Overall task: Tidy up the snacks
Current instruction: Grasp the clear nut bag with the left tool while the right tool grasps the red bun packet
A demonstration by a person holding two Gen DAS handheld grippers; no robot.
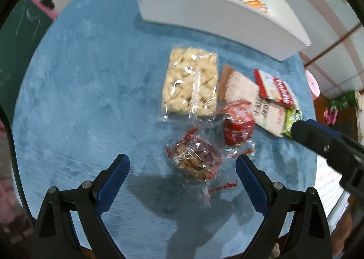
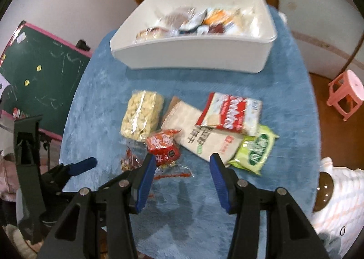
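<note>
Gaping left fingers (image 1: 182, 163) above brown snack packet (image 1: 195, 159)

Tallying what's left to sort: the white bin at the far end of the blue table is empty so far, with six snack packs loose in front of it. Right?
Not quite: the white bin already holds several wrapped snacks, as the right wrist view shows. The rest stands: it sits at the far end of the blue table, with six packs loose in front.
</note>
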